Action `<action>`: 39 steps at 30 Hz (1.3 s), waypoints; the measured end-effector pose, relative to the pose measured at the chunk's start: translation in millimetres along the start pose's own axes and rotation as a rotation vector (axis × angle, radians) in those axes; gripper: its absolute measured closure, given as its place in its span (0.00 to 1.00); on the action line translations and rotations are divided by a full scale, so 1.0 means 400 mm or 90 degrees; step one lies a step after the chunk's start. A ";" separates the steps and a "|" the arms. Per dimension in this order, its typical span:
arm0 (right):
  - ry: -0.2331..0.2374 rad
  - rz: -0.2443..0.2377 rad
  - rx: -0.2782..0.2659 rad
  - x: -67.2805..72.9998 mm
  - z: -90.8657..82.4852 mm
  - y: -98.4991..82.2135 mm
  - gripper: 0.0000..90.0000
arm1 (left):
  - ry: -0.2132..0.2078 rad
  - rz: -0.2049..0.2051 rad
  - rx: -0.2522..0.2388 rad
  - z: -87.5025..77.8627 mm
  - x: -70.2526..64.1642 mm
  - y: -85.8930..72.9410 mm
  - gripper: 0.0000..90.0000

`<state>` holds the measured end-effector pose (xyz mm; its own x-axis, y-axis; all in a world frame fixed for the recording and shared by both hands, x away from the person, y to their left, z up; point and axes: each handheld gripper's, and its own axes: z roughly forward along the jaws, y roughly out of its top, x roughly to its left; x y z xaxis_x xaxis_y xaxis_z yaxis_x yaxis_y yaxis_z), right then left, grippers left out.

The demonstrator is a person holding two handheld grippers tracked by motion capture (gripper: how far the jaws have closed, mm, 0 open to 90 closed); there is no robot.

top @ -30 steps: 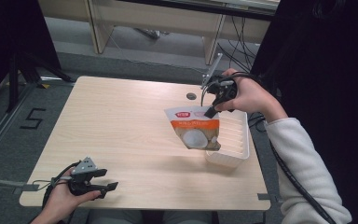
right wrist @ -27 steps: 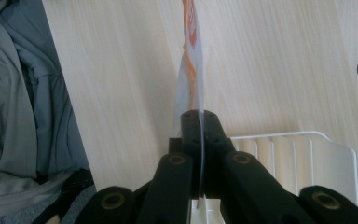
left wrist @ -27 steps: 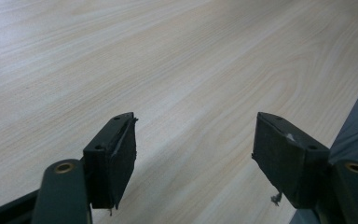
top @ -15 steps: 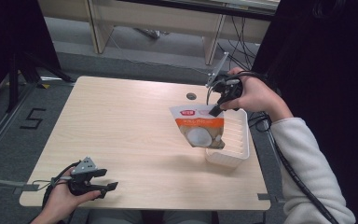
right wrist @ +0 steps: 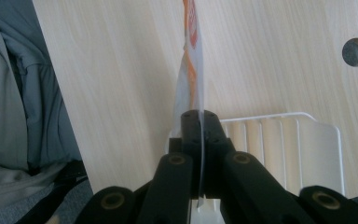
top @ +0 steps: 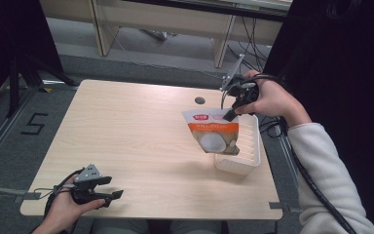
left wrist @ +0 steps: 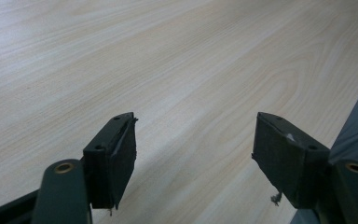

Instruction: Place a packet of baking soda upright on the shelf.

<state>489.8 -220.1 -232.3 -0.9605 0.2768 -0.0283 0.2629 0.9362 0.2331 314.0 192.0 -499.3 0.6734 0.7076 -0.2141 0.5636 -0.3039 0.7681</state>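
2 grippers are seen: the right gripper (top: 229, 116) is clamped on a pouch (top: 213, 132) above a white tray (top: 251, 146) at the desk's (top: 136, 136) right edge; the left gripper (top: 108, 187), jaws apart, rests near the front-left corner.

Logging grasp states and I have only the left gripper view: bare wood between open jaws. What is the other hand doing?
Observer: The right gripper holds a pouch by its top edge, jaws shut on it.
Operator: Where is the pouch?
Observer: It hangs tilted, its lower end at the white tray; whether it touches the tray, I cannot tell.
Operator: And where is my left gripper?
Observer: The left gripper sits at the table's near left corner, far from the pouch.
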 end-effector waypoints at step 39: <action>-0.044 0.048 -0.006 -0.091 -0.022 -0.098 1.00 | 0.000 0.001 -0.001 0.000 0.000 0.000 0.33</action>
<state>513.6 -268.8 -232.1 -0.9292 0.3615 -0.0765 0.3337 0.9100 0.2459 314.1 192.0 -499.3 0.6748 0.7068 -0.2126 0.5617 -0.3049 0.7692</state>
